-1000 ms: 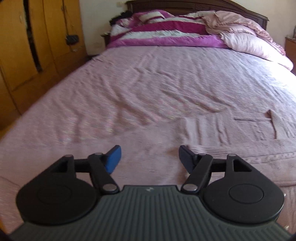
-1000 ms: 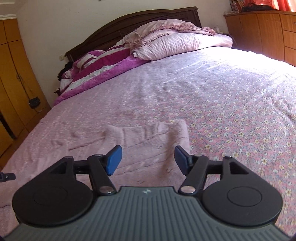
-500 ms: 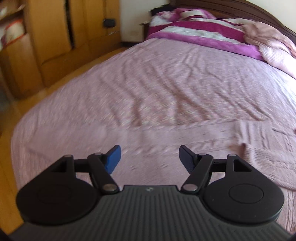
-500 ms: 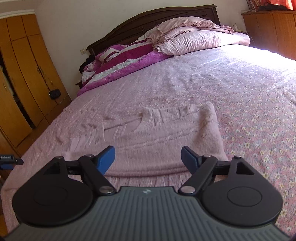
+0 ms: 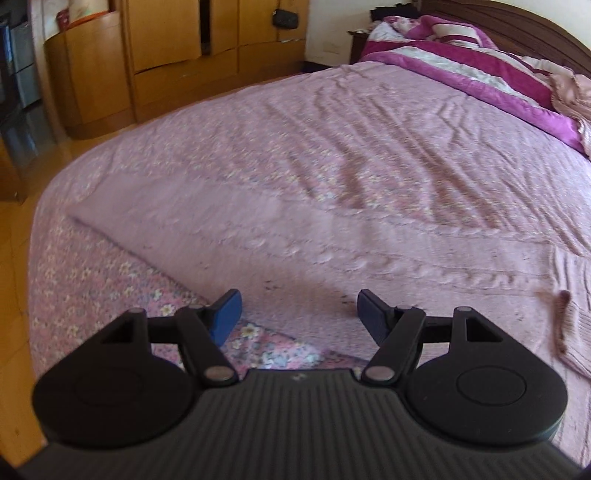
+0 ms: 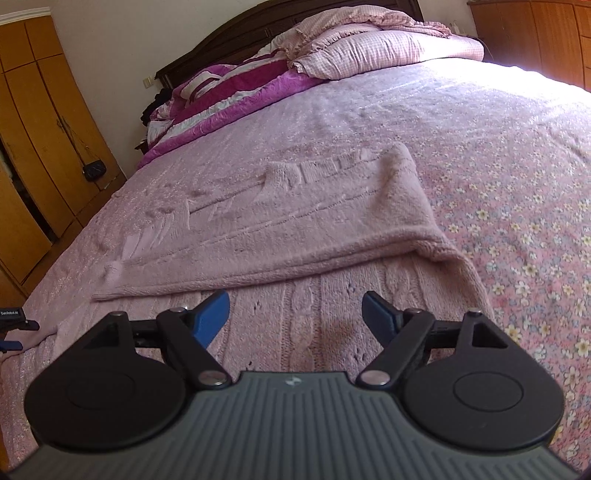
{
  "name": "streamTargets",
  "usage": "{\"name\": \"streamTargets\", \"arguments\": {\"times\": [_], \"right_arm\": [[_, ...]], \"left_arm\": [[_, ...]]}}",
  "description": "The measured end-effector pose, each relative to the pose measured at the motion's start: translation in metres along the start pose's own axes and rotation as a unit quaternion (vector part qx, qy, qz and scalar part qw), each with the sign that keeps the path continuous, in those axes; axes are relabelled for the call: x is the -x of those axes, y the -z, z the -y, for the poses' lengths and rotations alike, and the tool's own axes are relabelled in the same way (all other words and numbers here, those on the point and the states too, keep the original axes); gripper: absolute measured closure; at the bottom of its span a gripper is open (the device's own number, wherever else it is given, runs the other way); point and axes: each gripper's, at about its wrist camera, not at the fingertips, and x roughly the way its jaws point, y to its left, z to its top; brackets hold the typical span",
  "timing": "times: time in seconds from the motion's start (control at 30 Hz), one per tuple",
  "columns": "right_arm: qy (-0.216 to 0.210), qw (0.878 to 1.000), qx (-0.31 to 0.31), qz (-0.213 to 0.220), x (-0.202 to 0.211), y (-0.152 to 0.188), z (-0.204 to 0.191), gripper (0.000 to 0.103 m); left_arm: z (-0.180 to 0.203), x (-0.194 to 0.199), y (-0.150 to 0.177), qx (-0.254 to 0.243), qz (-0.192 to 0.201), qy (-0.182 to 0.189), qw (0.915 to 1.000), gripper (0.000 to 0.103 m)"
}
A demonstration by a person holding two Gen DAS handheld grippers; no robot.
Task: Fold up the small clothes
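A pink knitted sweater lies flat on the pink floral bedspread, with one part folded over another. Its long sleeve stretches leftward across the left wrist view. My left gripper is open and empty, just above the near edge of the sleeve. My right gripper is open and empty, low over the cable-knit body of the sweater, close to the folded edge. The tip of the left gripper shows at the left edge of the right wrist view.
Folded magenta and white blankets and pink checked pillows are piled at the dark headboard. Wooden wardrobes stand left of the bed across a strip of floor. A wooden cabinet stands at the right.
Both grippers have moved back toward the foot of the bed and lower. The left one swung left, so the sleeve and the wardrobes came into view. Both stayed open.
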Motion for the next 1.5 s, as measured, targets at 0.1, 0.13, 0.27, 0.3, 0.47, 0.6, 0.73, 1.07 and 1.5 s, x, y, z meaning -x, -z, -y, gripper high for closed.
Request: {"name": "streamTargets", "arguments": {"times": [0.1,0.13,0.27,0.3,0.47,0.6,0.73,1.07,1.5], "right_arm": [[0.002,1.0,-0.008,-0.002,0.0,0.001,0.004,0.019],[0.003,1.0,-0.01,-0.003,0.001,0.002,0.005,0.019],[0.009,1.0,-0.015,-0.007,0.002,0.005,0.01,0.019],[0.011,1.0,-0.015,-0.007,0.002,0.005,0.011,0.019],[0.016,1.0,-0.015,-0.008,0.003,0.006,0.012,0.019],[0.017,1.0,-0.017,-0.003,0.006,0.005,0.013,0.019],[0.02,1.0,-0.023,-0.001,0.007,0.007,0.015,0.019],[0.021,0.999,-0.028,0.001,0.005,0.008,0.012,0.019],[0.013,0.999,-0.029,0.007,0.007,0.009,0.011,0.019]], "left_arm": [[-0.004,-0.004,0.002,0.006,0.005,-0.001,1.0,0.032],[-0.004,-0.004,0.002,0.004,0.008,-0.002,1.0,0.032],[-0.005,-0.008,0.001,0.0,0.013,-0.006,0.9999,0.031],[-0.006,-0.01,0.0,0.003,0.014,-0.007,0.9999,0.029],[-0.018,-0.021,-0.003,0.038,0.032,-0.011,0.9987,0.028],[-0.03,-0.031,-0.01,0.06,0.034,0.002,0.9976,0.027],[-0.034,-0.034,-0.016,0.067,0.033,0.009,0.9972,0.026],[-0.033,-0.038,-0.017,0.053,0.039,0.01,0.9978,0.027],[-0.022,-0.048,-0.018,0.023,0.044,-0.012,0.9987,0.025]]}}
